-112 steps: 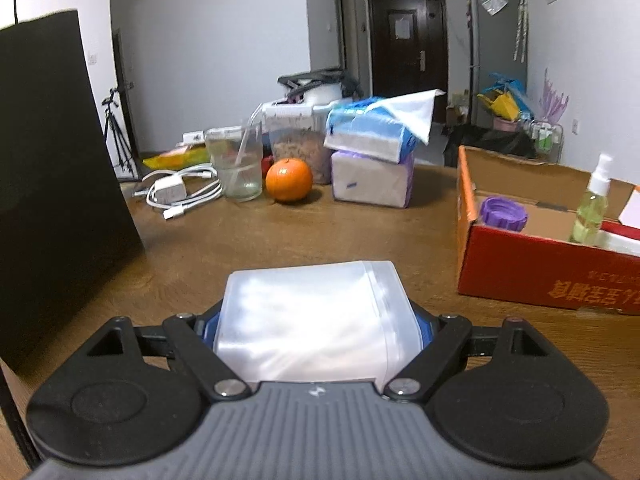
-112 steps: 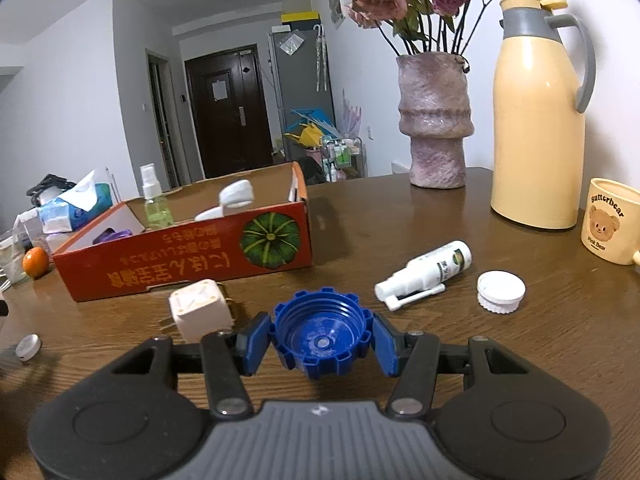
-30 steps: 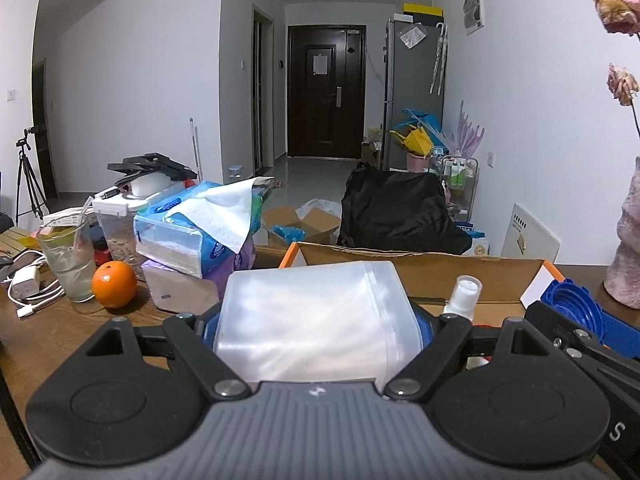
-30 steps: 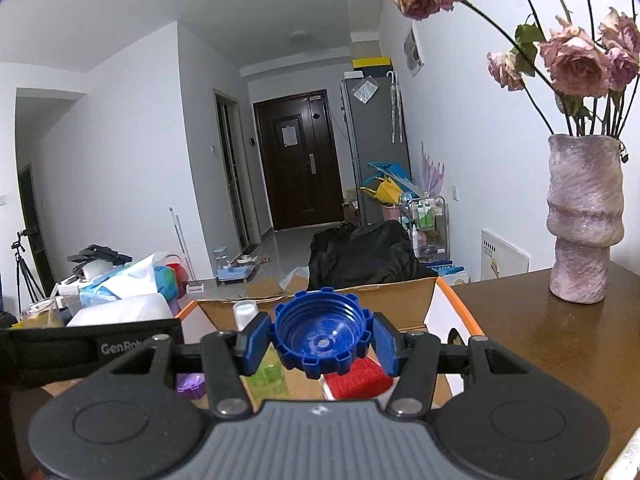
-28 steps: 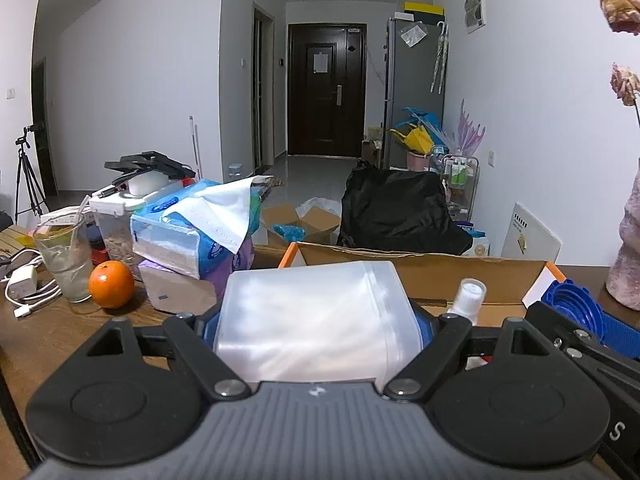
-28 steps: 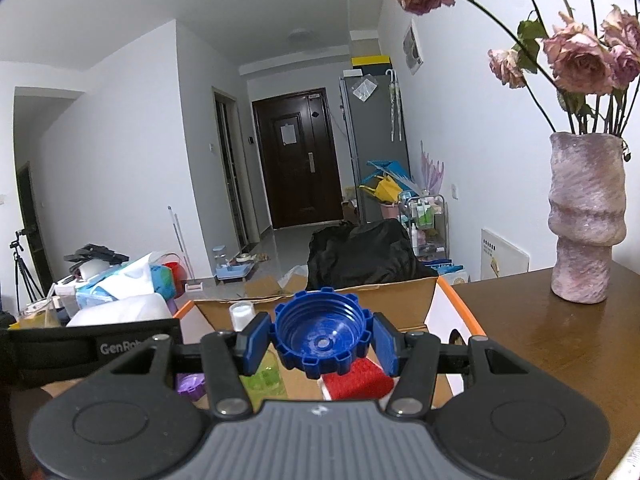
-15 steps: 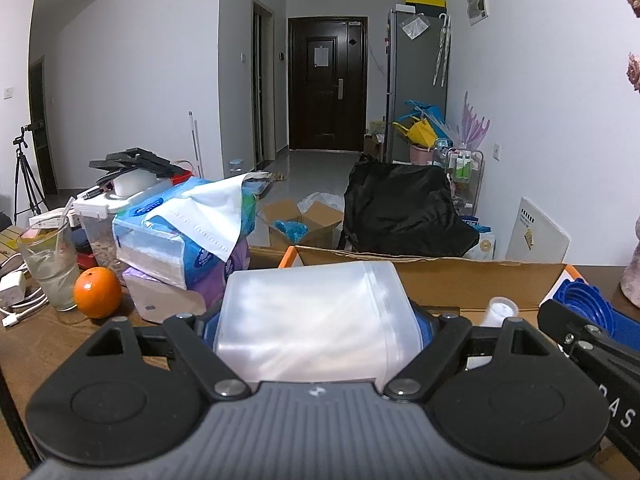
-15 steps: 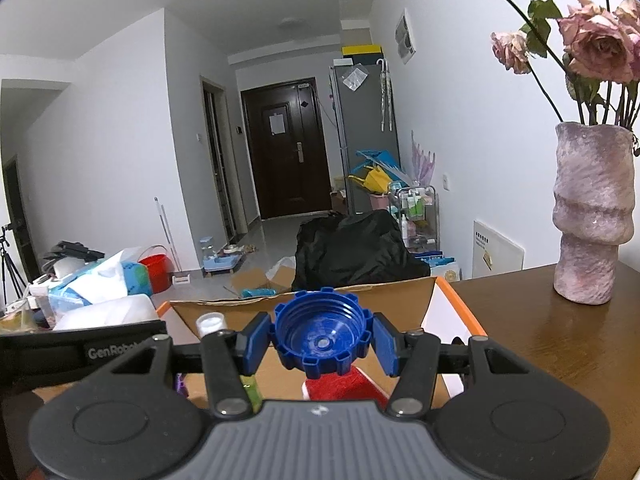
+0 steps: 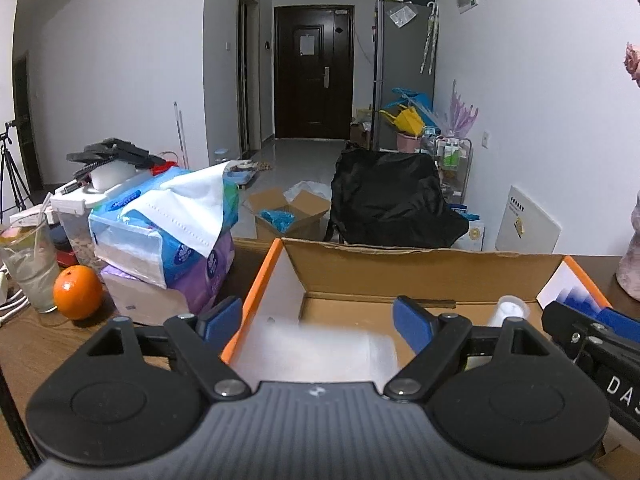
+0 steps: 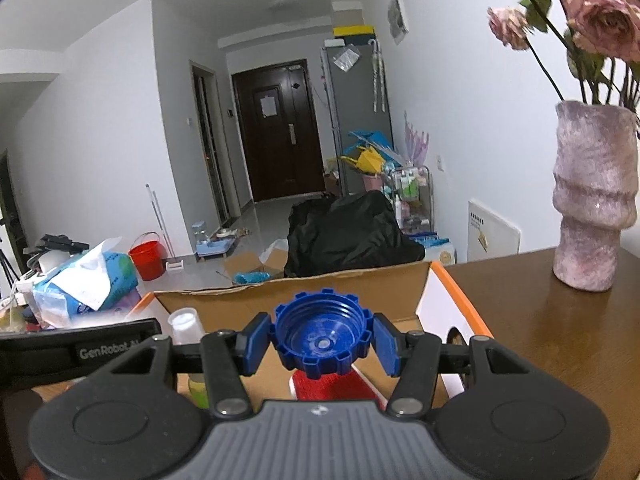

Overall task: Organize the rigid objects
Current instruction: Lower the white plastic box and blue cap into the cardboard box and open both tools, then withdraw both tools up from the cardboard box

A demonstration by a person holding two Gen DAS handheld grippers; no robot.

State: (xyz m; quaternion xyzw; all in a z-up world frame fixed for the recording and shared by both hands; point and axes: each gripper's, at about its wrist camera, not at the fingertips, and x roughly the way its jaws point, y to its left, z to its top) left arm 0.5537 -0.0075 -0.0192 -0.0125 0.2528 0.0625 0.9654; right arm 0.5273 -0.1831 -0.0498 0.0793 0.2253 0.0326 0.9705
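The left gripper hangs over the near-left corner of the cardboard box, its blue pads spread wide; its jaws have just been opening. Between and below them sits a blurred translucent plastic container, clear of both pads and, as far as the blur allows, dropping into the box. Left of this gripper, on the wooden table, stand a stack of tissue packs and an orange.

The right gripper is over the same box, its jaws part closed. A blue toothed bottle cap sits between its pads (small gaps seem to show on both sides, so a firm grip cannot be confirmed). Below the cap lies a red item; to the gripper's left a spray bottle's white cap rises from the box, and far to its right stands a pink vase.
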